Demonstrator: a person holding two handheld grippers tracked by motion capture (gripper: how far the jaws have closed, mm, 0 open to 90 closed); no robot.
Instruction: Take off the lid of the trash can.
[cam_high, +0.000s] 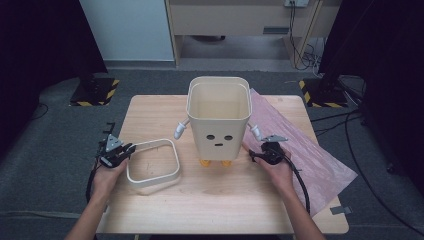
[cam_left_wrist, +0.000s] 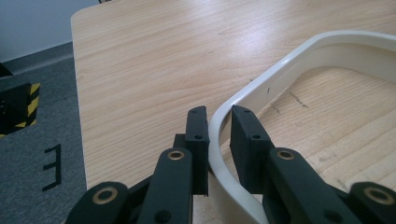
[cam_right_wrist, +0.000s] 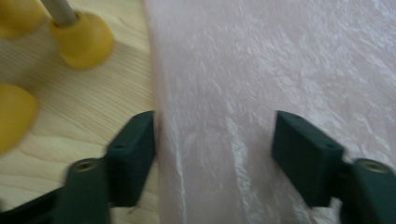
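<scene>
A cream bin (cam_high: 218, 132) with a simple face, small arms and yellow feet (cam_high: 226, 163) stands upright at the middle of the wooden table (cam_high: 215, 205). To its left a cream rectangular ring (cam_high: 172, 155) lies flat. My left gripper (cam_high: 127, 148) is at the ring's near-left corner. In the left gripper view the ring's rim (cam_left_wrist: 299, 60) passes between the jaws of the left gripper (cam_left_wrist: 219, 112), which are shut on it. My right gripper (cam_high: 260, 154) is open beside the bin's right foot. The right gripper (cam_right_wrist: 215, 140) hangs over the edge of a pink plastic sheet (cam_right_wrist: 280, 70), with the yellow feet (cam_right_wrist: 81, 39) at upper left.
The pink sheet (cam_high: 320, 160) spreads from behind the bin over the table's right edge. A small grey piece (cam_high: 341, 210) sits at the near right corner. Black stands with hazard stripes (cam_high: 92, 92) (cam_high: 320, 92) and cables are on the grey floor behind.
</scene>
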